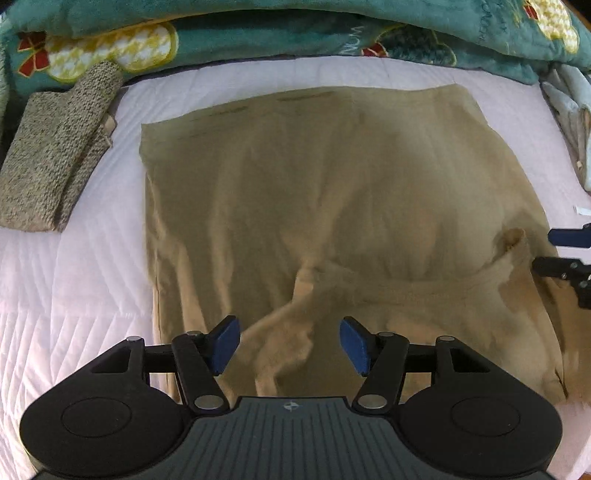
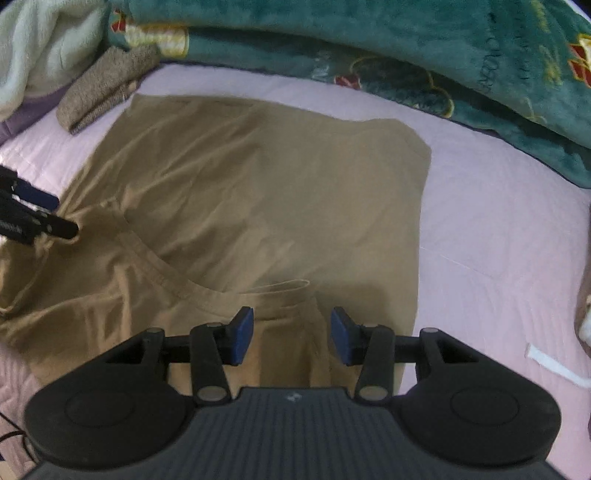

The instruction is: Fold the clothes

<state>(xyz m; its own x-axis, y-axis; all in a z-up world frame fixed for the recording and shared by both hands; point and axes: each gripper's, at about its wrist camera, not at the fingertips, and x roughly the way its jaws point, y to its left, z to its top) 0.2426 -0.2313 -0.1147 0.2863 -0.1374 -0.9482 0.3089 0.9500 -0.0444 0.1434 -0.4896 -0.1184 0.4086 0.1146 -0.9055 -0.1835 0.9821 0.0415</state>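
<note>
A tan T-shirt (image 1: 314, 192) lies spread on the pale pink bed cover (image 1: 74, 280), its hem far and its neckline near; it also shows in the right wrist view (image 2: 258, 192). Its sleeves are folded in over the body. My left gripper (image 1: 290, 345) is open and empty, just above the rumpled near left part of the shirt. My right gripper (image 2: 291, 334) is open and empty above the collar (image 2: 177, 284) at the shirt's near right side. Each gripper shows at the edge of the other's view: the right gripper (image 1: 565, 254) and the left gripper (image 2: 40, 218).
A folded grey knit garment (image 1: 55, 158) lies at the far left of the bed. A teal patterned blanket (image 1: 295, 33) is piled along the far edge. Light blue cloth (image 1: 576, 125) sits at the far right. A white strip (image 2: 554, 365) lies on the cover at the right.
</note>
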